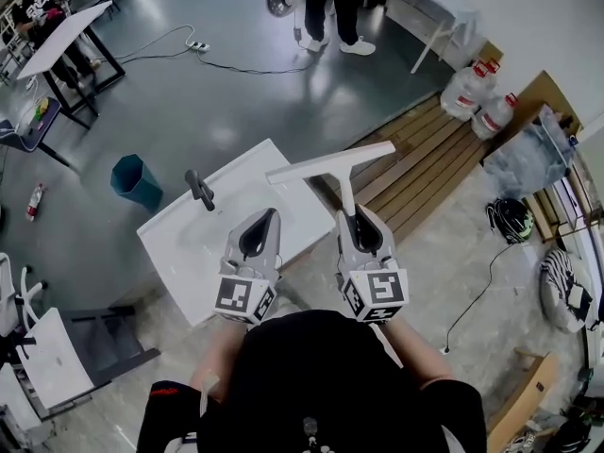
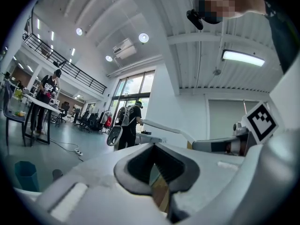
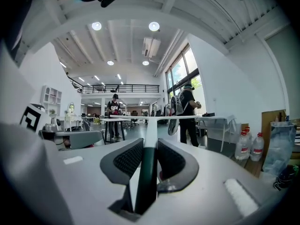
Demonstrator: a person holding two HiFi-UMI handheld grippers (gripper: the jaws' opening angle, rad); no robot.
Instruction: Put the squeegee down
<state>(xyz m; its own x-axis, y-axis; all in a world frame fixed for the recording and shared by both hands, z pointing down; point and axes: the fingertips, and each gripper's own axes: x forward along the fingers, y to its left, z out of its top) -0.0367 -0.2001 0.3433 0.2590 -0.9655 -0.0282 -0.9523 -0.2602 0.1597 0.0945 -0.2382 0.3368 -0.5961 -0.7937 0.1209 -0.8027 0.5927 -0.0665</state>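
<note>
The squeegee (image 1: 332,164) has a long white blade on a white stem with a dark green grip. My right gripper (image 1: 358,217) is shut on that grip, and the blade stands level ahead of the fingertips. In the right gripper view the squeegee's handle (image 3: 149,139) runs straight out between the two pads. My left gripper (image 1: 268,217) hangs beside it on the left, shut with nothing in it. In the left gripper view the squeegee blade (image 2: 165,127) shows beyond that gripper's own fingertips. Both grippers hover over the near edge of a white tabletop (image 1: 226,225).
A dark grey handle-like part (image 1: 199,189) stands on the white tabletop. A teal bin (image 1: 137,179) sits on the floor to the left. A slatted wooden platform (image 1: 427,154) lies to the right, with water bottles (image 1: 478,94) at its far end. A person (image 1: 332,8) stands further off.
</note>
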